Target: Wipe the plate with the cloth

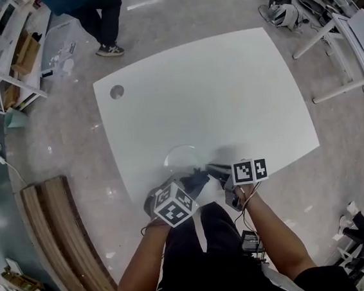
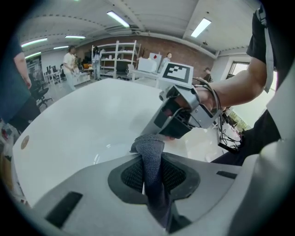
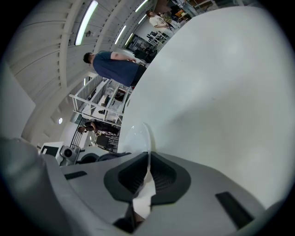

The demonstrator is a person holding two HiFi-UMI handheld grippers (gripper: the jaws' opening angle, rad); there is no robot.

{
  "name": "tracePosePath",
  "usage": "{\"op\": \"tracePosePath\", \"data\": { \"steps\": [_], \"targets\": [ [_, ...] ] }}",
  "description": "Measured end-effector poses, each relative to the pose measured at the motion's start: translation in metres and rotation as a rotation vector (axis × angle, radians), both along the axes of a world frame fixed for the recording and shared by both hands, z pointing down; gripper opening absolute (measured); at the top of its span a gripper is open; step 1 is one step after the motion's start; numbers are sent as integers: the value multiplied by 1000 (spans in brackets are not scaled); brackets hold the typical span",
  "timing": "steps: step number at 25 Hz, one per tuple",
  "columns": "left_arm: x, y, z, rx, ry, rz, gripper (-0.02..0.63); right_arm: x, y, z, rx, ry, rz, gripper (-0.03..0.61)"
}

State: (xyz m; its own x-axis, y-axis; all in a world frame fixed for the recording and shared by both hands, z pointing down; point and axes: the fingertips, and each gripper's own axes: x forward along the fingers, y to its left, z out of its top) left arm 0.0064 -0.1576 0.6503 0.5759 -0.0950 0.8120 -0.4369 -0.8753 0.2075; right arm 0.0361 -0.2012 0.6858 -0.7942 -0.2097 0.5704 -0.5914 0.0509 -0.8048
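Note:
A clear plate (image 1: 180, 156) sits tilted near the front edge of the white table (image 1: 228, 91). In the right gripper view its thin rim (image 3: 138, 136) runs edge-on between the jaws, with my right gripper (image 3: 146, 173) shut on it. My left gripper (image 2: 150, 173) is shut on a dark grey knitted cloth (image 2: 150, 147), whose bunched end sticks out past the jaws. The right gripper (image 2: 182, 115) shows close ahead of the cloth in the left gripper view. In the head view both grippers meet at the plate's near side, left (image 1: 195, 180) and right (image 1: 215, 169).
A round grey cap (image 1: 117, 91) is set in the table's far left corner. A person (image 1: 101, 21) stands beyond the table. A curved wooden bench (image 1: 59, 238) lies at the left, shelving (image 1: 4, 57) at the far left, white desks (image 1: 352, 40) at the right.

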Motion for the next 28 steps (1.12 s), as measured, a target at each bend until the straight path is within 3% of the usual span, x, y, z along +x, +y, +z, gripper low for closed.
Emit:
{"op": "tracePosePath", "data": {
  "steps": [4,9,15,18,22,28],
  "targets": [
    [-7,-37,4,36,-31,-10,54,1,1,0,2,1,1,18],
    [-51,-69,5,64,-87,-90,54,4,5,2,4,4,4,18],
    [-96,-35,5,44,-154,-94,54,3,5,3,7,7,8,18],
    [-89,0,2,15,-149,-62,54,5,5,1,7,9,8,18],
    [-51,29,0,-9,-98,-14,54,4,5,1,10,12,7,18],
    [0,-6,-2,18,-36,-5,54,4,5,2,16,13,2,18]
  ]
}}
